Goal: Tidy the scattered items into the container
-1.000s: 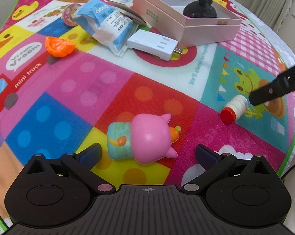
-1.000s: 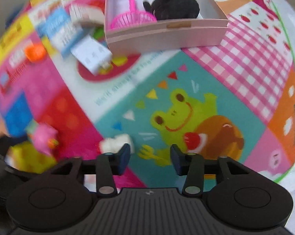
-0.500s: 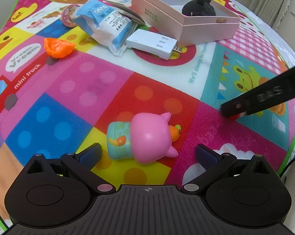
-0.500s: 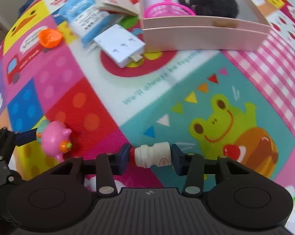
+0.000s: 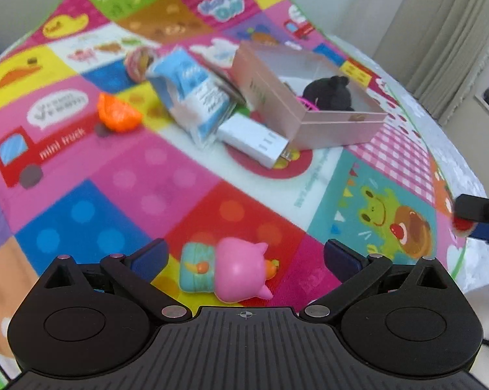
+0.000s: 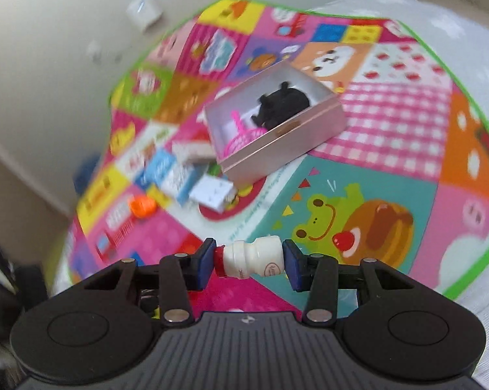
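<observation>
Across the colourful play mat (image 6: pixel 390 175), which is covering a bed with white bedding, the view is now tilting and blurring where it was steadier half a second ago, with a pale wall and beige curtains (image 5: pixel 439 32) showing behind. Near the mat's middle the pink box (image 6: pixel 296 136) is holding a black plush toy (image 6: pixel 283 104) and a pink net scoop (image 6: pixel 241 133); a blue-and-white packet (image 5: pixel 192 97), a white adapter (image 5: pixel 254 141) and an orange piece (image 5: pixel 118 113) are lying just beside it. The left hand-held gripper (image 5: pixel 244 256) is hanging wide open over the pink pig toy (image 5: pixel 231 269), gripping nothing. The right hand-held gripper (image 6: pixel 249 261) is clamping the small white bottle (image 6: pixel 254 260) with its red cap, now lifted off the mat where earlier it was lying by the frog picture.
</observation>
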The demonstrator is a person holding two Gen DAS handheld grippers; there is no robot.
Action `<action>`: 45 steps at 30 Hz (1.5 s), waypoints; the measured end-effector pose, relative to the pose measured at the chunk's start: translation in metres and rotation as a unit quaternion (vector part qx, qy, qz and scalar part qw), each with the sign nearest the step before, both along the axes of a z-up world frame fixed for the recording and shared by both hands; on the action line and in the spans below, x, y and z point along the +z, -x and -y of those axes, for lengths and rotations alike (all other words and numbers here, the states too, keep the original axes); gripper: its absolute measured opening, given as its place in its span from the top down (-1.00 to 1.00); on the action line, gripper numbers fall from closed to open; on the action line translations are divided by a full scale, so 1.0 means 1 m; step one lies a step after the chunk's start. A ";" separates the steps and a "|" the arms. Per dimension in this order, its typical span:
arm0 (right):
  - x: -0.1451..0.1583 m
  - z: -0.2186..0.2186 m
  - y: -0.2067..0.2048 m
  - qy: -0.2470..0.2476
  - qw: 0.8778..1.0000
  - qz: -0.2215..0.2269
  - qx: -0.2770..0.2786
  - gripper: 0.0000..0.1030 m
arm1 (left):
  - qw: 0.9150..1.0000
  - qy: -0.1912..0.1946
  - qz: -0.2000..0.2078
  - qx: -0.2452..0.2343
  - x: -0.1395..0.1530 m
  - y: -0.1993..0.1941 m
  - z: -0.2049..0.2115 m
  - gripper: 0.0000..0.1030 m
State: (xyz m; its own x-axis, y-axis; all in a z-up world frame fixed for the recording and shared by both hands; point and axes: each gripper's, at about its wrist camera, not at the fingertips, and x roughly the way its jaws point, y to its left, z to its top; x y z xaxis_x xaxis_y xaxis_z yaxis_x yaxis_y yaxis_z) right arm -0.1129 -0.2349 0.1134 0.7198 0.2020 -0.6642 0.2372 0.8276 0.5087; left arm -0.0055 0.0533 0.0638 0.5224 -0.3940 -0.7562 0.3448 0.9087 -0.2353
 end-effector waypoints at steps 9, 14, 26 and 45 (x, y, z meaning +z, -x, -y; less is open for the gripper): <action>-0.014 0.018 0.008 -0.073 0.997 0.030 -0.013 0.15 | 0.988 -0.134 0.075 -0.020 -0.008 0.018 0.033 -1.00; -0.016 0.023 0.012 -0.097 0.994 0.042 -0.007 0.13 | 0.988 -0.141 0.060 -0.015 -0.017 0.010 0.029 -0.99; -0.011 0.016 0.015 -0.072 0.997 0.041 -0.006 0.12 | 0.985 -0.148 0.078 -0.033 -0.004 0.029 0.039 -0.40; 0.013 0.021 -0.027 0.094 0.981 -0.072 0.151 -0.09 | 0.988 -0.037 0.139 -0.050 0.065 0.020 0.046 -0.41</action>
State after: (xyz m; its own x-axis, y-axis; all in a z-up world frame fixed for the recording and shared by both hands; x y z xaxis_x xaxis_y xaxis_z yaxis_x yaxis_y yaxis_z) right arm -0.0861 -0.2556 0.1263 0.5415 0.2547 -0.8012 0.0255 0.9476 0.3185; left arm -0.0251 0.0072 0.1291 0.6760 -0.4028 -0.6170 0.4751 0.8784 -0.0529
